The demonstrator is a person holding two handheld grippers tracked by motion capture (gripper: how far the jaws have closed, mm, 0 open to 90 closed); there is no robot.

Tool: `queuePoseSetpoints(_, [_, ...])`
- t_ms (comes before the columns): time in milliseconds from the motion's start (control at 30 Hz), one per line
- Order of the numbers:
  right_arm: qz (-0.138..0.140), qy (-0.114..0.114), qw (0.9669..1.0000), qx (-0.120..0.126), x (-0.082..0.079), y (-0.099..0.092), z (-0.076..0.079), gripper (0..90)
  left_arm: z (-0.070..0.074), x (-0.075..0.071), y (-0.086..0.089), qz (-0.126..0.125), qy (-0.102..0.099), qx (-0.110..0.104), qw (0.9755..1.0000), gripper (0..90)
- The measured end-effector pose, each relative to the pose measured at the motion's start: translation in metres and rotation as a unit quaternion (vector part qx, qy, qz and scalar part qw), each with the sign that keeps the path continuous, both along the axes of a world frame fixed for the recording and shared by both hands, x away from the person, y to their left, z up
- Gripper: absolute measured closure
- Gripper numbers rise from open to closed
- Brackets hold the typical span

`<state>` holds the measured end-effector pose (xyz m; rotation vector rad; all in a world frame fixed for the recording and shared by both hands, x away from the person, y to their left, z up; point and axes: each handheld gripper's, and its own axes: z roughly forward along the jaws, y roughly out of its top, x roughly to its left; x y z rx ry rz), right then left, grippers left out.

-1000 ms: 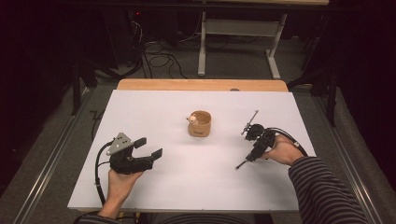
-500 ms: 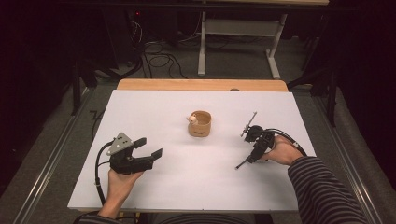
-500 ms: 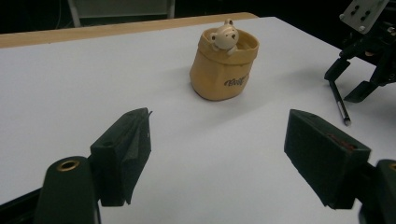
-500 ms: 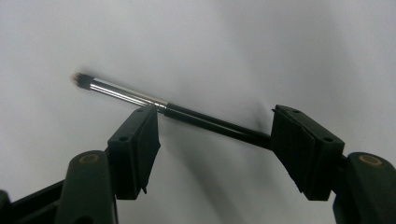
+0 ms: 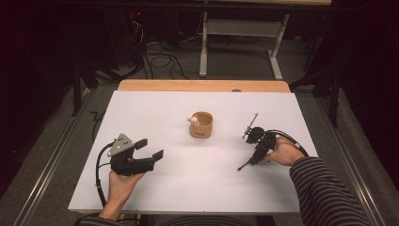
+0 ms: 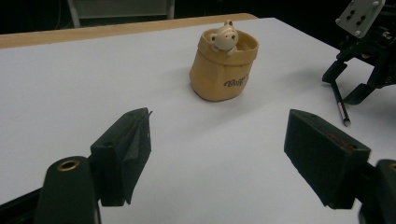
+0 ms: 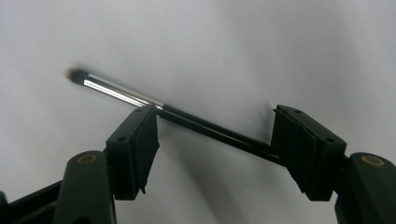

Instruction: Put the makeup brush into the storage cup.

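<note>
The right tool (image 7: 215,140) sits spread around a makeup brush (image 7: 177,114) lying flat on the desk (image 5: 188,188); closing off-centre could roll that thin handle away. Left tool (image 6: 224,154) is spread, empty.

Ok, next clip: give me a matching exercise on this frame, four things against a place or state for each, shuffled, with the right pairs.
Things:
1. left gripper
2. right gripper
3. brush
4. tan pouch

Places or states:
A. stands near the middle of the white table, a small bear figure peeking over its rim
B. jaws wide apart, nothing between them, pointed toward the pouch
C. lies flat on the table, silver ferrule and dark handle
D. jaws open on either side of the brush handle, not closed on it

Pairs: 1-B, 2-D, 3-C, 4-A
</note>
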<state>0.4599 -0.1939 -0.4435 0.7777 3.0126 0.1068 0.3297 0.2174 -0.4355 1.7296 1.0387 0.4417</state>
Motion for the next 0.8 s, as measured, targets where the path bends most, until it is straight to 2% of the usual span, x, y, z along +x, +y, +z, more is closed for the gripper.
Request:
queuePoseSetpoints(233, [0.007, 0.003, 0.9999, -0.012, -0.0012, 0.0004, -0.0038, 35.1, 0.0002, -0.0004, 0.0003, 0.002, -0.002, -0.002, 1.0000, 23.5])
queuePoseSetpoints(500, [0.009, -0.005, 0.9998, -0.015, -0.0005, 0.0005, -0.0026, 44.0, 0.0002, -0.0003, -0.0001, 0.001, -0.002, 0.000, 1.0000, 23.6])
queuePoseSetpoints(800, [0.016, -0.004, 0.9997, -0.019, -0.0023, 0.0034, -0.0015, 54.3, 0.0001, -0.0003, -0.0003, 0.000, -0.002, 0.000, 1.0000, 23.7])
